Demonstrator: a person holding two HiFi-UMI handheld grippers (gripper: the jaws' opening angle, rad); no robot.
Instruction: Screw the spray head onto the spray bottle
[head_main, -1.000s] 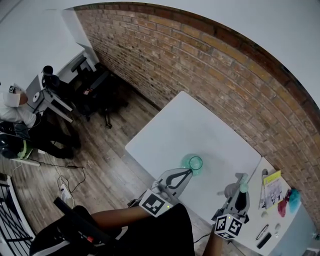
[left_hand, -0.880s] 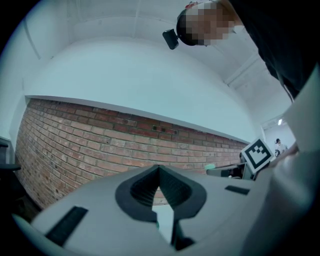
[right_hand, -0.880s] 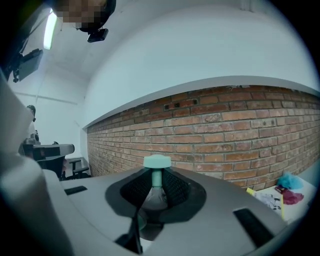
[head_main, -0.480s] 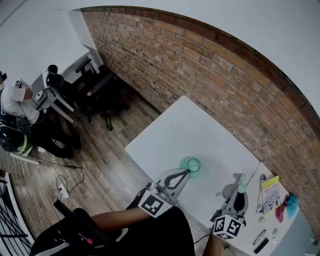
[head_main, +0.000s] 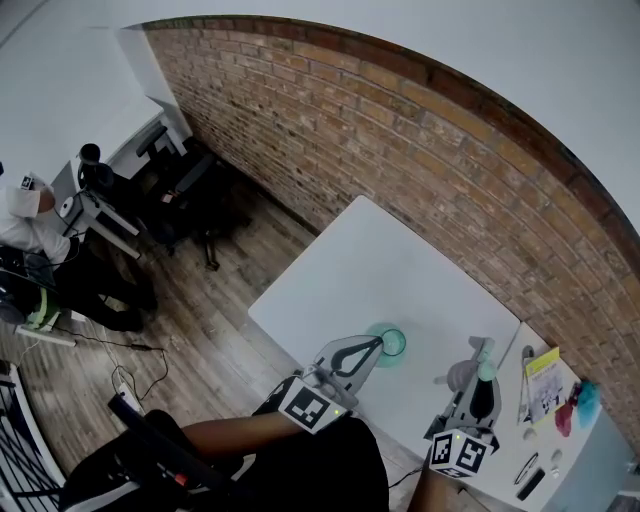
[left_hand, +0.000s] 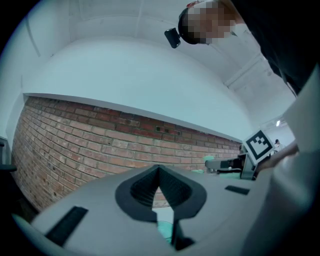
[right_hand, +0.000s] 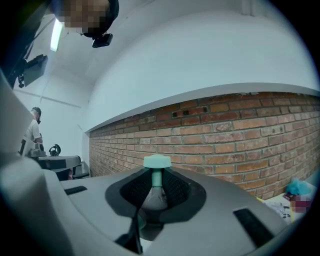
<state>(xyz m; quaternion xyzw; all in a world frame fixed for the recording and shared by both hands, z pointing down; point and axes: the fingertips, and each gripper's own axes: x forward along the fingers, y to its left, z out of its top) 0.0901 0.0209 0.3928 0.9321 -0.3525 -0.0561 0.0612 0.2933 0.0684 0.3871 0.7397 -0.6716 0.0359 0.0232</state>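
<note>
- In the head view we look steeply down on one white table (head_main: 400, 250). Its near corner points to 9 o'clock and its far edge runs along a brick wall (head_main: 420, 130).
- One teal spray bottle (head_main: 392, 342) stands upright on the table, near the edge closest to us. From the bottle toward 12 o'clock, the white top lies open all the way to the wall.
- We count two grippers, each with one marker cube at its rear.
- The left gripper (head_main: 375, 346) reaches over the near edge from 7 o'clock, with its jaws drawn fully together on nothing. Its tips meet the bottle's 9 o'clock side in the head view, and we cannot tell whether they touch it. Its own view shows a sliver of teal below the closed jaws.
- The right gripper (head_main: 483, 382) sits at 4 o'clock from the bottle, well apart from it. It is clamped on the one spray head (right_hand: 157, 161), whose teal cap rises above the jaws while the grey body sits between the pads.
- At 4 o'clock a second pale surface (head_main: 600, 445) lies just beside the table. It carries one yellow booklet (head_main: 545, 370) and several small items we cannot identify.
- Past the table's 9 o'clock corner, a wooden floor (head_main: 200, 310) opens out.
- One person (head_main: 25, 225) sits at the far left edge of that floor.
</note>
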